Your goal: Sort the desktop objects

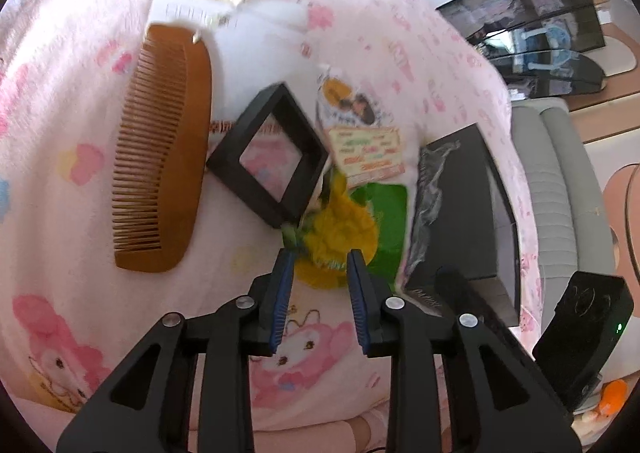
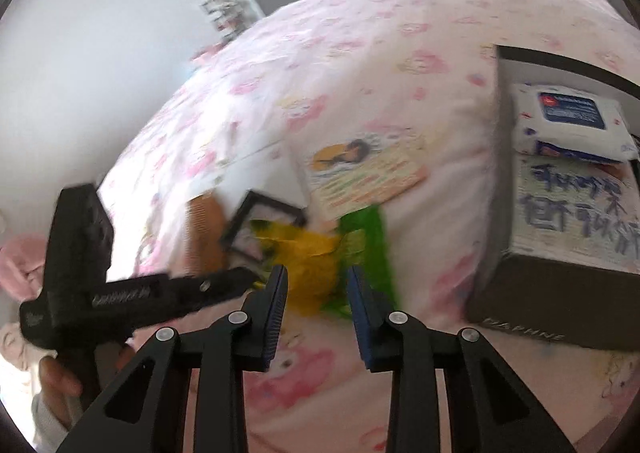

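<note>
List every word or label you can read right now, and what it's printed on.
"DAPHNE": front wall of the dark box.
Wipes pack label: too blurred.
Handwriting on the white sheet inside the box: unreadable.
Printed snack packet: too small.
Left gripper lettering: blurred.

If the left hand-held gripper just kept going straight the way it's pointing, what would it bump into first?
Most likely the yellow-and-green snack packet: the open left hand-held gripper points right at its near edge. The black square frame lies further on and to the left. Depth is hard to judge.

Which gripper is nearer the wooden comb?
Left. The left gripper hovers just right of the wooden comb, over the yellow-green packet; the right gripper sits farther right, by the box.
</note>
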### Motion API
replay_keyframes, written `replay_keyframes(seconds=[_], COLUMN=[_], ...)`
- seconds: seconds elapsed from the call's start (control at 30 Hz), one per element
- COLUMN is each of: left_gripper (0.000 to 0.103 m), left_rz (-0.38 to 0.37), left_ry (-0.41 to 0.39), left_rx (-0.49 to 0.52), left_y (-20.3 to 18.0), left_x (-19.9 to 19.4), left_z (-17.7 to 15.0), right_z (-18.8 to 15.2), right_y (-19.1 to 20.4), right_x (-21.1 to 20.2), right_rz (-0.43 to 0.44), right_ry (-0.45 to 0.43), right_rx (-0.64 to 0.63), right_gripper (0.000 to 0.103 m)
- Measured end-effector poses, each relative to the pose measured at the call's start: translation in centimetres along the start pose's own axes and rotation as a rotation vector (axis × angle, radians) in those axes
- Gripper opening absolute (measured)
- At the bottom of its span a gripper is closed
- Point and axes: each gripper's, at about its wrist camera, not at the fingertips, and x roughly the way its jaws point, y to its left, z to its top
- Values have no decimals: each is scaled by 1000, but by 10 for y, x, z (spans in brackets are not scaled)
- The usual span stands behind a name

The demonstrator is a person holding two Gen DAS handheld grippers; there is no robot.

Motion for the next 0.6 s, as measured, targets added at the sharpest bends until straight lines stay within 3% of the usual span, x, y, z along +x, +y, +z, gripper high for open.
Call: replay_keyframes(seconds=[0.17,0.23,0.33,0.5,0.6], left_gripper=[31,31,31,31,31], left_rz=[31,25,15,-26,-50], left_ry=[49,41,-13,-122,-149], left_rx=[-10,-18,-35,-65,-61], left_y=[2,3,4,8,7], left_x=[18,17,7,-17,-22], left_z=[3,4,6,8,9], right_z=[-7,-8,-5,-8,-3], right_y=[-24,-27,-25,-6,8], right_x=[47,49,42,31,19], right_rz=[10,26,73,208,162], right_ry=[125,124,97,144,97], right_rx=[130,145,139,96,21], right_gripper=[29,29,29,28,28])
